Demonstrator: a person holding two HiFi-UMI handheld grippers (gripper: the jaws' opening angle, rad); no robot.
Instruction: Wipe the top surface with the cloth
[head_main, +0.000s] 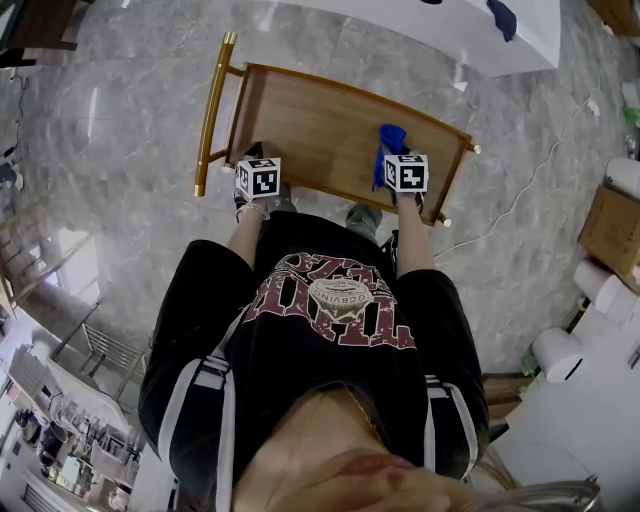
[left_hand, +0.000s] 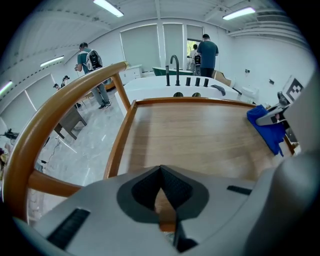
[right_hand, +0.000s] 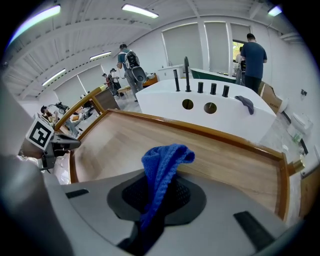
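The wooden cart top (head_main: 320, 130) has a raised rim and lies in front of me. My right gripper (head_main: 398, 165) is shut on a blue knitted cloth (head_main: 390, 140) over the top's near right part. In the right gripper view the cloth (right_hand: 162, 165) sticks up from between the jaws of the right gripper (right_hand: 159, 192) above the wood (right_hand: 225, 160). My left gripper (head_main: 256, 165) is at the near left edge. Its jaws (left_hand: 161, 172) are shut, tips touching, with only the wood (left_hand: 200, 135) beyond them. The left gripper view also shows the cloth (left_hand: 267, 127) at the far right.
A gold handle bar (head_main: 210, 110) runs along the cart's left end. A white counter (head_main: 450, 25) stands just beyond the cart. Paper rolls (head_main: 600, 285) and a cardboard box (head_main: 615, 225) are on the right. A cable (head_main: 520, 200) crosses the marble floor. Several people stand farther off.
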